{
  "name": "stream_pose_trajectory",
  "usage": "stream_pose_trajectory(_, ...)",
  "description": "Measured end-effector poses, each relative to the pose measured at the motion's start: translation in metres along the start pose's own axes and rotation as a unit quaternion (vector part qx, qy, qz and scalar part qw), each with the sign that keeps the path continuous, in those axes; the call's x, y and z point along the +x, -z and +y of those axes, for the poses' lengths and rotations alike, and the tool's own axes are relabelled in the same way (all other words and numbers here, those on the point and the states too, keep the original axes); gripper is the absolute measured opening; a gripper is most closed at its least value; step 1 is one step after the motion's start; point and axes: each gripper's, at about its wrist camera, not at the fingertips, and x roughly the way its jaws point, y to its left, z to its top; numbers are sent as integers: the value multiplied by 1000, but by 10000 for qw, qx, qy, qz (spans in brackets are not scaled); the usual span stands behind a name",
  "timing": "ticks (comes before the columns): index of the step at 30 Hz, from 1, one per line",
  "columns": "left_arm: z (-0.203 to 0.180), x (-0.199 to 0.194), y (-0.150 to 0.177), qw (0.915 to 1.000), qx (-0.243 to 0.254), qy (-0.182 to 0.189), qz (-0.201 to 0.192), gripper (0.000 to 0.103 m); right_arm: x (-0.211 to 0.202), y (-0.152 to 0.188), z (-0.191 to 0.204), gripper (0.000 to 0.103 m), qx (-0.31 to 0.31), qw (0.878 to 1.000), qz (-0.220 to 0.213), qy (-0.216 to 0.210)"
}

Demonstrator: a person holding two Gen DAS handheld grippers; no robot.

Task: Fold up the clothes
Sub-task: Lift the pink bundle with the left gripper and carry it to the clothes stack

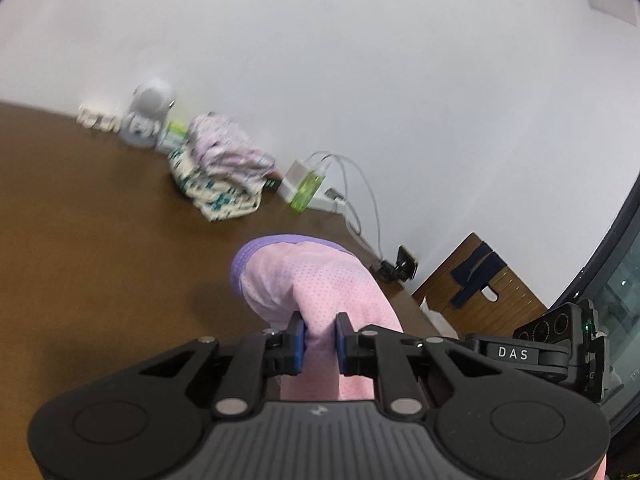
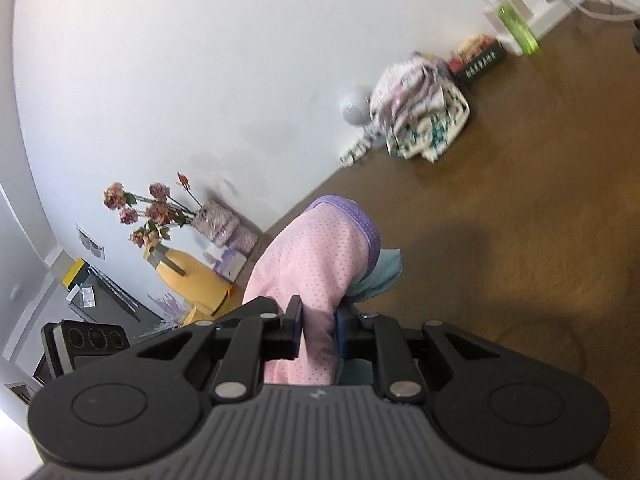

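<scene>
The brown wooden bench [image 1: 100, 220] runs up to a white wall [image 1: 320, 60], and everything on it is placed here from the heap of patterned white, pink and green clothes [image 1: 224, 168] lying near that wall. In the left wrist view, a round white speaker [image 1: 146, 120] stands left of the heap, against the wall. Right of the heap lies a white charger block with a translucent green case [image 1: 306, 188], its white cables [image 1: 360, 192] trailing along the wall. The pink dotted garment with purple trim [image 1: 316, 288] hangs before the heap, well apart from it.
</scene>
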Motion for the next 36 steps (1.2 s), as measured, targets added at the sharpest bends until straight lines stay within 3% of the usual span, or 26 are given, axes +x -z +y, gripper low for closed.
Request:
stream_pose_trajectory(12, -27, 63, -90, 9983, 472, 64, -323, 14, 12, -107, 3, 15, -327, 9985, -431, 102)
stream_pose_trajectory(19, -20, 119, -153, 9977, 410, 101, -523, 14, 50, -190, 1, 15, -326, 9975, -617, 149)
stream_pose_trajectory(28, 45, 196, -224, 9965, -94, 188, -808, 14, 142, -285, -31, 15, -446, 9971, -530, 310)
stream_pose_trajectory(36, 125, 252, -240, 9947, -824, -8, -611, 14, 232, -314, -82, 15, -130, 9987, -37, 487)
